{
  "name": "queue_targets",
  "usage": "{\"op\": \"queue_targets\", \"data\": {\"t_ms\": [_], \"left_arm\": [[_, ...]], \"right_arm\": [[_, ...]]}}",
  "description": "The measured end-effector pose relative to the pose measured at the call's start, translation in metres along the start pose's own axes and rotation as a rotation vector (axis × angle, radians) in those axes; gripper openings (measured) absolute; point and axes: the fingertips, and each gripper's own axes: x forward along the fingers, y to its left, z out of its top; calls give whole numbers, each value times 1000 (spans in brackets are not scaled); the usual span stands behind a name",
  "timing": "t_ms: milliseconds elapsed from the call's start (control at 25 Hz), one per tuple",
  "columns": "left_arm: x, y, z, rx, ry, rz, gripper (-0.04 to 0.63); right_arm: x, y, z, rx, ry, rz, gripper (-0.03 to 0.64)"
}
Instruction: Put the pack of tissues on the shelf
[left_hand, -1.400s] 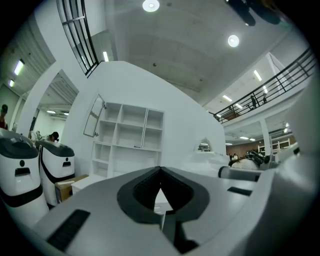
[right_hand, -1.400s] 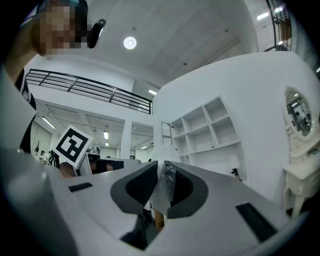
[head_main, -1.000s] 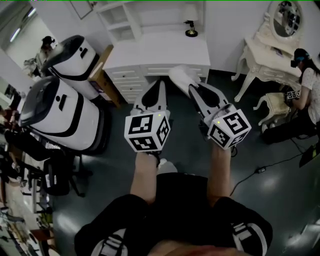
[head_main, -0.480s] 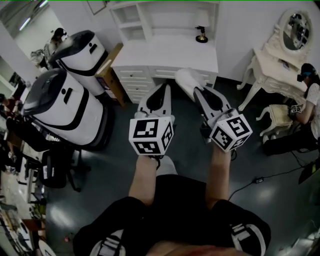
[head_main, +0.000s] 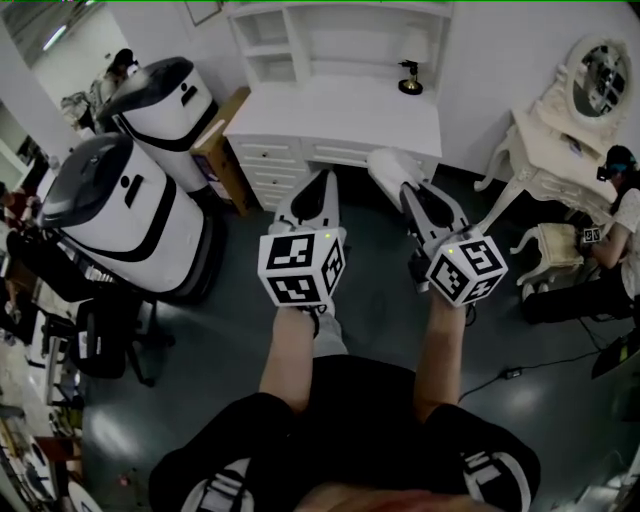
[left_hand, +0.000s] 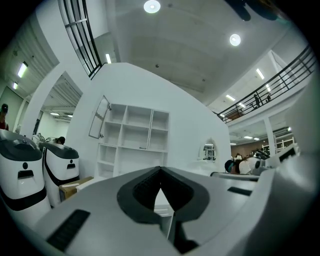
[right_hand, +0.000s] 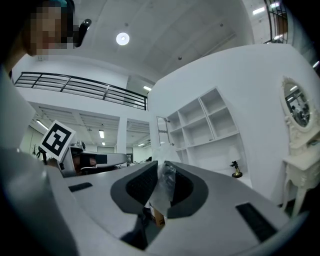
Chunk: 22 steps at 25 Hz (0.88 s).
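The single pack (head_main: 384, 162) is a soft white bundle in crinkled clear wrap. The right gripper (head_main: 407, 190) pinches its near end, holding it above the floor, near the desk (head_main: 340, 105). The left gripper (head_main: 324, 180) is closed on nothing. One shelf (head_main: 330, 40) stands far; two machines (head_main: 120, 215) stand left.

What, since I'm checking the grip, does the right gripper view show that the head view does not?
Only the right gripper view shows the right tongs pinching the pack of tissues by its crinkled clear wrapper, plus a ceiling light. Only the head view shows the person's forearms, the left tongs closed and empty, and two white machines on the left. Both show the white shelf above the desk, the small lamp, and the pack sticking out past the right tongs.
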Motion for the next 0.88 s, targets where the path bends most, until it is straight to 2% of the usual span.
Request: {"op": "queue_targets", "data": {"t_ms": [200, 320, 440, 560, 640, 760, 880], "left_arm": [[21, 9, 2, -1, -4, -20, 11], [33, 15, 3, 7, -6, -23, 9], [52, 31, -12, 67, 28, -13, 11], [70, 67, -35, 144, 99, 71, 11], [85, 85, -39, 113, 101, 87, 11], [114, 98, -36, 35, 76, 48, 11], [139, 119, -37, 8, 66, 59, 11]], "right_arm": [[18, -11, 13, -12, -36, -7, 55], [31, -20, 5, 9, -32, -6, 55], [54, -33, -7, 20, -16, -14, 55], [76, -38, -17, 23, -14, -2, 55], [90, -46, -24, 30, -6, 3, 55], [120, -64, -33, 27, 26, -6, 55], [154, -71, -39, 15, 56, 10, 55]]}}
